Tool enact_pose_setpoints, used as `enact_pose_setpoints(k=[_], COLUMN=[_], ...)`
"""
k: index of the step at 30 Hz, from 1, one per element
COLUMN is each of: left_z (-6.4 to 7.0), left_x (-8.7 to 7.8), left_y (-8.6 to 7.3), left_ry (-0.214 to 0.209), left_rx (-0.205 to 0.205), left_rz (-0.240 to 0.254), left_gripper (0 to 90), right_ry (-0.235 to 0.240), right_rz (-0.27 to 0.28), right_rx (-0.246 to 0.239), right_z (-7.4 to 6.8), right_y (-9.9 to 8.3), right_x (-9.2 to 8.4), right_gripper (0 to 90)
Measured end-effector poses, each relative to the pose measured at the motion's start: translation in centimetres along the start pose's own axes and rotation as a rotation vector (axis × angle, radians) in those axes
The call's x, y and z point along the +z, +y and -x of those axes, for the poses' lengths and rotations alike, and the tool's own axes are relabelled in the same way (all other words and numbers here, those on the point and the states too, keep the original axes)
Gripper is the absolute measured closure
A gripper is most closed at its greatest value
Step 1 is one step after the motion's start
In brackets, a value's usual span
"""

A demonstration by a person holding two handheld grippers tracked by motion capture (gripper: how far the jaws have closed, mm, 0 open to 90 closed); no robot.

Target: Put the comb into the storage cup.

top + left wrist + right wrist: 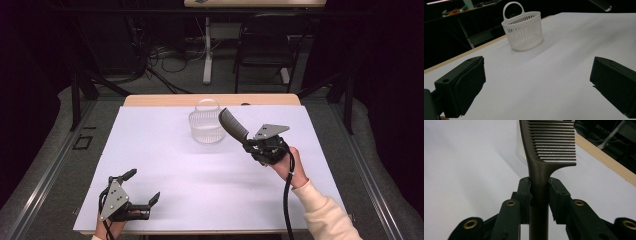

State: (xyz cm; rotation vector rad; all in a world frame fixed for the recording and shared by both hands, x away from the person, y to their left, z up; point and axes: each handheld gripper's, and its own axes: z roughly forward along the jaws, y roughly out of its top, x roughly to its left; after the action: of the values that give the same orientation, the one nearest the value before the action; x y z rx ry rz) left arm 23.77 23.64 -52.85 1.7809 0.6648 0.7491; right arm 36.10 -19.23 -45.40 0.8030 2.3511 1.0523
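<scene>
My right gripper (248,143) is clamped on the handle of a dark comb (232,124); in the right gripper view the two jaws press the comb (541,182) from either side just below where its teeth begin, and the toothed head runs on toward twelve o'clock out of the top of that view. From the high view the comb slants up toward ten o'clock from the gripper, above the table, its tip close beside the right rim of a white slatted basket (206,126); whether tip and rim touch I cannot tell. The basket stands upright at about twelve o'clock on the table, handle raised, on the white sheet (200,175) that covers the tabletop, near the far wooden edge. My right hand (287,162) holds the gripper at roughly two o'clock on the sheet, cable trailing down toward five. My left gripper (142,187) rests low at about seven o'clock, well apart from the basket, its jaws spread wide with nothing between them; in the left gripper view the basket (523,31) sits ahead at about eleven o'clock.
</scene>
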Motion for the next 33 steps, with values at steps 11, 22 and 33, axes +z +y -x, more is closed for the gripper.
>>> enact_pose_setpoints(k=[11, 22, 33], left_z=[0.0, -0.1, -0.1], left_x=[-0.1, 0.0, -0.1], left_y=[0.1, 0.0, 0.0], left_ry=[0.007, 0.005, 0.002], left_rx=[-0.007, -0.015, -0.015], left_rz=[0.004, 0.005, 0.014], left_gripper=[0.1, 0.1, 0.1], right_ry=[-0.005, -0.016, -0.020], right_rz=[0.020, 0.043, 0.042], right_rx=[-0.010, -0.024, -0.040], right_z=[0.1, 0.4, 0.5], right_y=[1.2, 2.4, 3.8], right_x=[0.1, 0.4, 1.3], right_gripper=[72.4, 72.3, 72.3])
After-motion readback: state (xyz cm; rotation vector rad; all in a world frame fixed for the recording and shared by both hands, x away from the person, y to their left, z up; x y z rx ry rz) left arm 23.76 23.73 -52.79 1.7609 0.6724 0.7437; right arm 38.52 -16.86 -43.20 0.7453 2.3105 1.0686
